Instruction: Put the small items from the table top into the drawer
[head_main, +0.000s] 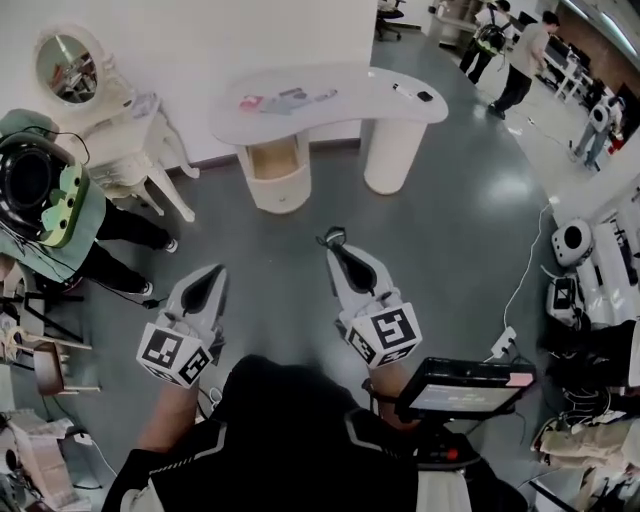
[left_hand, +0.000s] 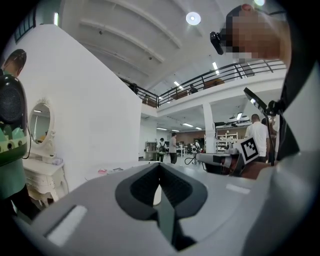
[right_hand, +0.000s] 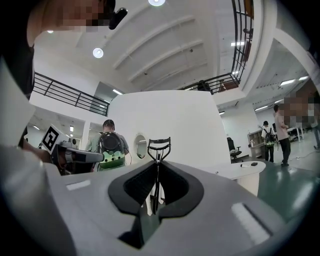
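Note:
My right gripper (head_main: 335, 243) is shut on a black eyelash curler (right_hand: 159, 149), whose curved head sticks up past the jaw tips (head_main: 333, 236). My left gripper (head_main: 212, 274) is shut with nothing in it, its jaws meeting at the tip (left_hand: 160, 167). Both are held over the grey floor, well short of the white curved table (head_main: 375, 92). Under the table's left end a drawer (head_main: 272, 160) stands open. Small pink and grey items (head_main: 285, 100) lie on the table top at the left, and small dark ones (head_main: 424, 96) at the right.
A white vanity with an oval mirror (head_main: 64, 66) and a stool stand at the far left. A person with a green backpack (head_main: 40, 190) is beside it. A tablet (head_main: 465, 385) sits at my right hip. Cables and equipment (head_main: 575, 245) line the right side; people walk at the back right.

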